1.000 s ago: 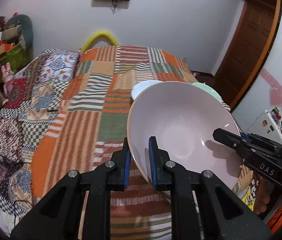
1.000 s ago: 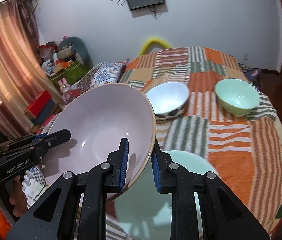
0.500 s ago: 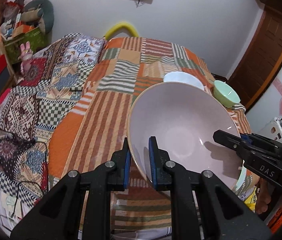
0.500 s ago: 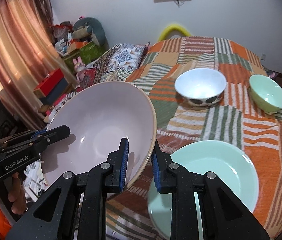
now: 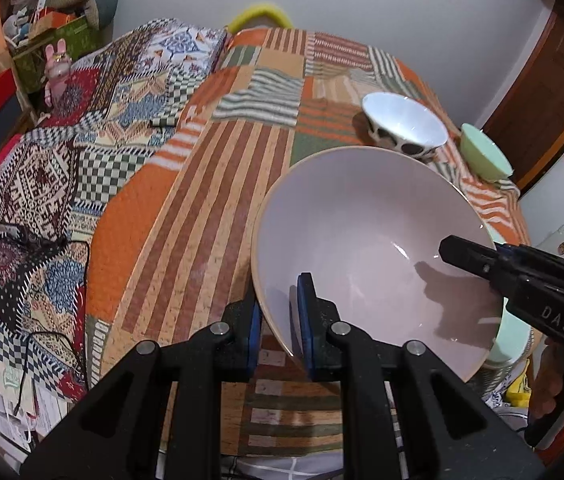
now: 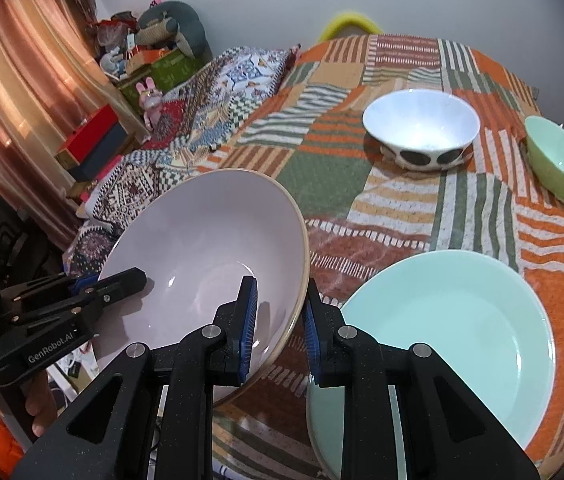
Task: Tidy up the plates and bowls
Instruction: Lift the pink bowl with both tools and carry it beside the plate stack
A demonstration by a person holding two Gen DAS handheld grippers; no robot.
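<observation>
The pink bowl (image 5: 370,248) is carried clear of the patchwork-covered surface (image 5: 210,216), tilted, with each gripper clamped on an opposite part of its rim. The left gripper (image 5: 278,332) has its jaws pinching the rim wall; the right gripper (image 6: 280,320) pinches the rim on the side nearest the green plate (image 6: 454,340).

Risks:
- Both grips are on a thin, smooth rim. If the hands drift apart or twist unevenly, the bowl may slip out of one pinch and swing on the other.
- The green plate lies just beside the pink bowl. Lowering at this tilt could strike its rim.
- The soft cloth may let a bowl set down on edge rock or tip.

Beyond the pink bowl stand the spotted white bowl (image 6: 422,132) and the small green bowl (image 6: 562,160).

Not visible: the pink bowl's underside and foot, its gap to the surface, and the green plate's near edge behind the right gripper.
</observation>
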